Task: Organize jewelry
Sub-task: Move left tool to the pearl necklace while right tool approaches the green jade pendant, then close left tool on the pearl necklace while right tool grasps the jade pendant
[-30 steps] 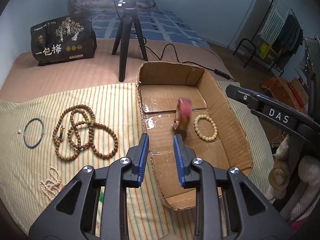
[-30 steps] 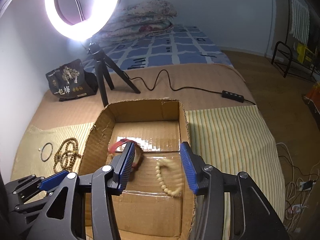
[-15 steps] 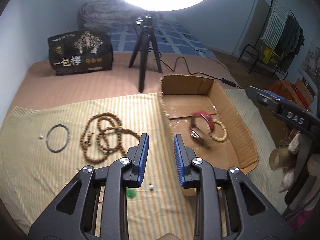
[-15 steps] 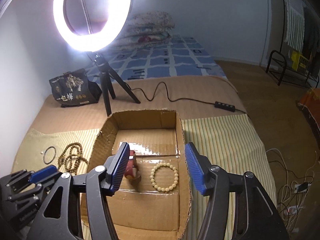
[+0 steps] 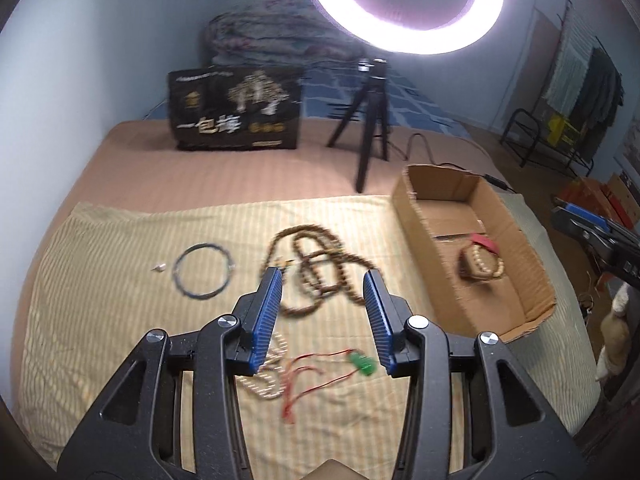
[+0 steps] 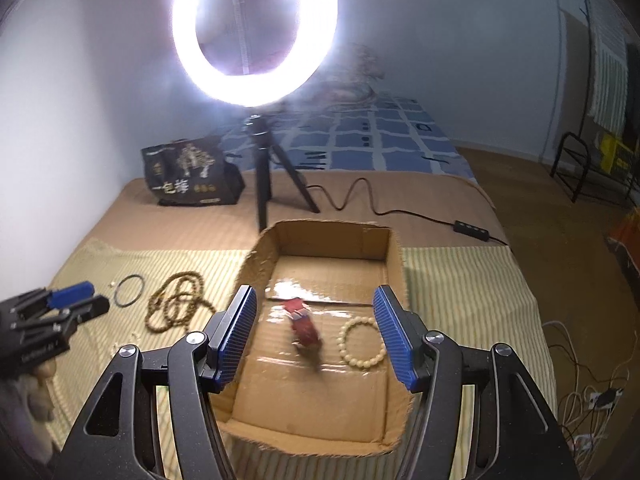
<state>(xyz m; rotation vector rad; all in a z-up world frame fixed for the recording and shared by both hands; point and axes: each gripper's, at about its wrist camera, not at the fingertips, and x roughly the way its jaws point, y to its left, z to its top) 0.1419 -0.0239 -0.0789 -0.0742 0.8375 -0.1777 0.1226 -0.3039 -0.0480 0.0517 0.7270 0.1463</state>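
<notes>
My left gripper (image 5: 323,280) hangs over the striped cloth with its jaws opening and nothing between them. Just beyond its tips lies a long wooden bead necklace (image 5: 316,268). A dark thin bangle (image 5: 203,270) lies to the left. A pearl strand (image 5: 266,376) and a green pendant on red cord (image 5: 362,362) lie under the fingers. My right gripper (image 6: 315,296) stands open and empty above the cardboard box (image 6: 394,264). A red bracelet (image 6: 304,326) and a cream bead bracelet (image 6: 362,346) lie inside the box.
A ring light on a black tripod (image 5: 372,128) stands behind the box, and its cable with a switch (image 6: 472,229) runs off to the right. A black printed bag (image 5: 236,114) sits at the back left. A tiny white bit (image 5: 159,267) lies beside the bangle.
My left gripper swung left from over the box to over the loose jewelry, and its jaws widened. The right gripper's jaws widened and it drew back. The red and cream bracelets settled in the box.
</notes>
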